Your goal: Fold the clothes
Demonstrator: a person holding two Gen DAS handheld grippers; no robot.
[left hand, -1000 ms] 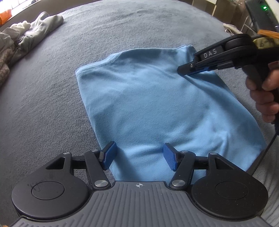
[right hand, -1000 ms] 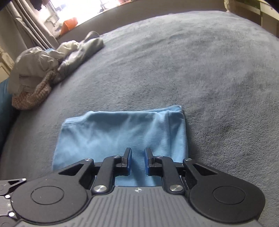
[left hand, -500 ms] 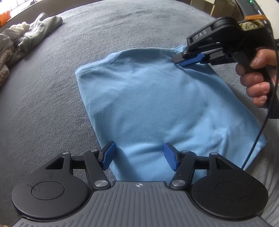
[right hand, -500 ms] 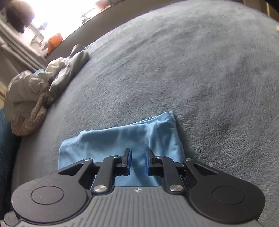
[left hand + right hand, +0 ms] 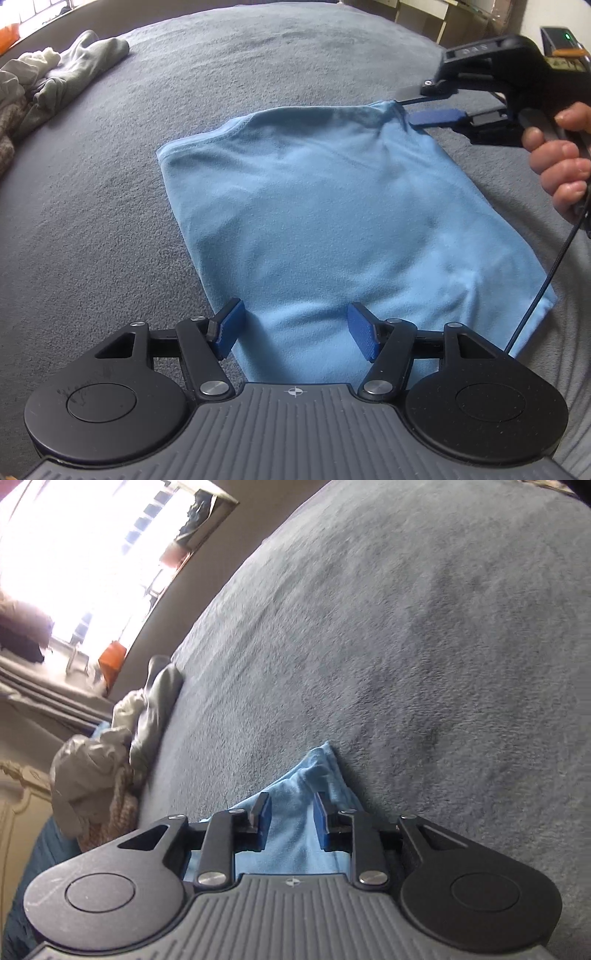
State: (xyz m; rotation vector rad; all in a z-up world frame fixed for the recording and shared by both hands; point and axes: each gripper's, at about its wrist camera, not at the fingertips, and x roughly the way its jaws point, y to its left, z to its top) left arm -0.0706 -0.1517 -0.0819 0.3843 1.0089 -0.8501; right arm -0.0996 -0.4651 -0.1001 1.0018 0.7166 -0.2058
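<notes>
Your right gripper (image 5: 408,109) jaws are opening at the shirt (image 5: 332,221) corner, left gripper (image 5: 295,330) gaping: next, regrip and fold.

I see the grey blanket (image 5: 110,192) under everything, an orange box (image 5: 112,657) by the bright window (image 5: 74,554).

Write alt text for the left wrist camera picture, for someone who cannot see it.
A folded light blue garment lies flat on a grey blanket, with the left gripper open over its near edge. At its far corner the hand-held right gripper is opening. A pile of crumpled clothes sits far left.
</notes>
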